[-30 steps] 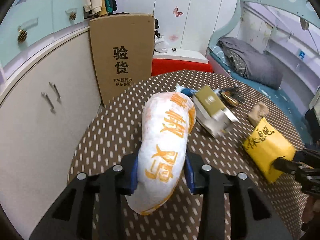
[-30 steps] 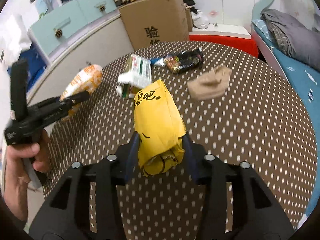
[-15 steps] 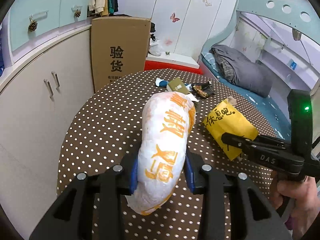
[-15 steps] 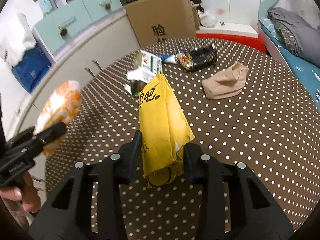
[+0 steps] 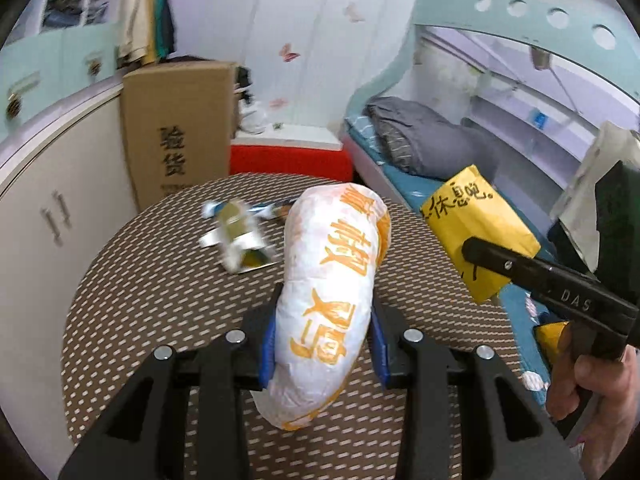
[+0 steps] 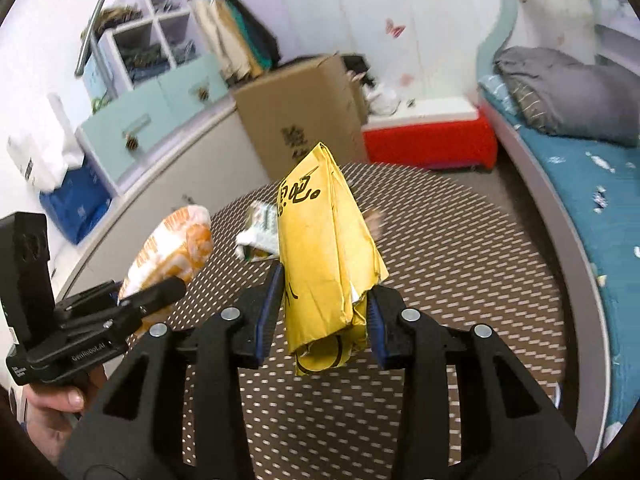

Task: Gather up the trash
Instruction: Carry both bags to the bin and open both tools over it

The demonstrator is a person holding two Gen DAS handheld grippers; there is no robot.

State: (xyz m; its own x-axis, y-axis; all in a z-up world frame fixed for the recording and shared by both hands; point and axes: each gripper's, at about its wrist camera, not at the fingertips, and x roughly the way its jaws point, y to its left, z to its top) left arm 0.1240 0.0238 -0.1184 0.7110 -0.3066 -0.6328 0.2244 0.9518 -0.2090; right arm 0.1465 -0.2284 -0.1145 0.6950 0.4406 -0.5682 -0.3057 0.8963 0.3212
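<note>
Trash up in both grippers! Left gripper (image 5: 323, 354) squeezes a white and orange bag (image 5: 334, 280), held clear above the dotted table (image 5: 160, 300). Right gripper (image 6: 326, 320) pinches a yellow wrapper (image 6: 328, 256), also off the table. A crumpled carton (image 5: 240, 236) lies on the tabletop beyond, near a cardboard box (image 5: 176, 128).

Both grippers are clamped down right now. The left gripper (image 5: 323, 344) has its blue-padded jaws squeezing the white and orange bag (image 5: 332, 292), held up off the table. The right gripper (image 6: 322, 312) is pinching the yellow packet (image 6: 324, 252), also raised, just beside the left one.
</note>
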